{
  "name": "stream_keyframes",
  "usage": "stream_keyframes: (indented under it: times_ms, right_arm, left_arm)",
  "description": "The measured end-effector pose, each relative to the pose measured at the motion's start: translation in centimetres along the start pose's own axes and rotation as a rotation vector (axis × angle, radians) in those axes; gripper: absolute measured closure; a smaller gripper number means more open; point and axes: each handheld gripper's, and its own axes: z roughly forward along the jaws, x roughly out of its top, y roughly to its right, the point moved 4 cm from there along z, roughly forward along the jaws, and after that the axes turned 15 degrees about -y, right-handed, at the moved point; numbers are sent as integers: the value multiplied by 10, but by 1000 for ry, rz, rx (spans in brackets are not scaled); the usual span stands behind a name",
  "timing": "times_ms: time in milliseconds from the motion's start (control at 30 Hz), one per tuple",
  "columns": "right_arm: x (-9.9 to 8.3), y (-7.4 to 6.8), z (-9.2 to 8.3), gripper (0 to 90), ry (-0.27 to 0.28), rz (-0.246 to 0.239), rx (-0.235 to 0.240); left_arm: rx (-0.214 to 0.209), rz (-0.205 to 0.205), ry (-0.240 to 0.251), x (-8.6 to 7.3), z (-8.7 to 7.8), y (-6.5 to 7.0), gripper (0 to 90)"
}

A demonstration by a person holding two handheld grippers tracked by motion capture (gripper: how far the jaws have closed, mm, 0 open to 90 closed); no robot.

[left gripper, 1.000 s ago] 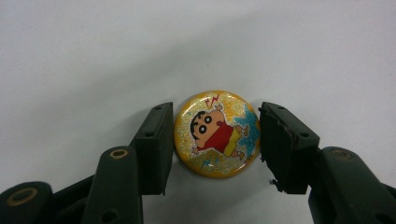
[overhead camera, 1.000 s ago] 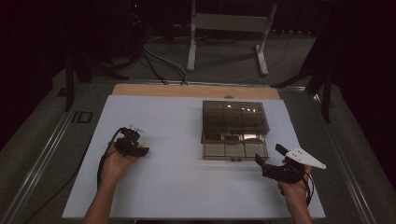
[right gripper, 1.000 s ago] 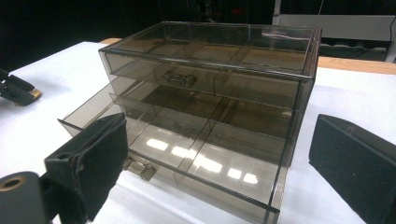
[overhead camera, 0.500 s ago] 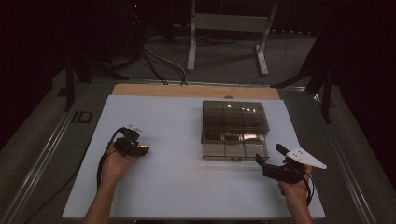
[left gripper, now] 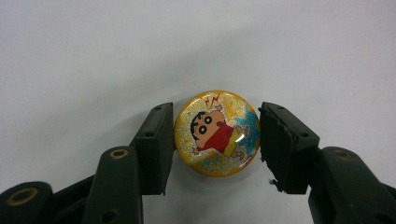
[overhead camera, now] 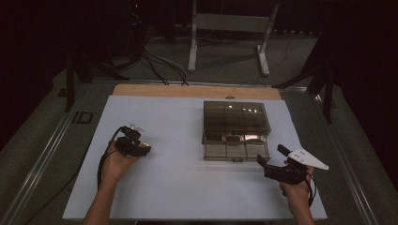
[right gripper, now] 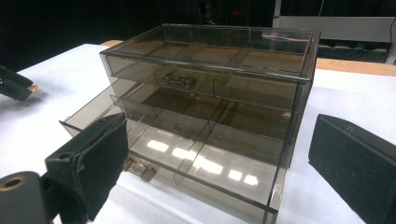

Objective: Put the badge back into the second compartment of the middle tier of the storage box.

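At the left of the white table (overhead camera: pixel 187 187), the left gripper (left gripper: pixel 217 140) has its jaws clamped on a round cartoon badge (left gripper: pixel 216 132), one pad on each side of its rim. The badge looks light, stiff and glossy, so it may slip; the edge-to-edge grip seems the safest hold. To the right stands the smoky clear drawer box (overhead camera: pixel 236 129), its lower drawer (right gripper: pixel 187 158) pulled out. Near its right corner, the right gripper (overhead camera: pixel 272 161) hovers with jaws apart, holding nothing.

High cam looks down on table (overhead camera: pixel 187 187); 2 tool cams close, sharing it
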Motion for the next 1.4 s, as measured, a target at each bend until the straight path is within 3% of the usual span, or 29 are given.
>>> stream_keyframes:
  times_ms: [500, 1400]
  right_arm:
    - [0, 1, -2, 44, 8, 2, 4]
    - [1, 0, -1, 44, 12, -3, 13]
  left_arm:
    - [-12, 57, 43, 14, -19, 15, 486]
    - [-36, 145, 86, 29, -36, 38, 486]
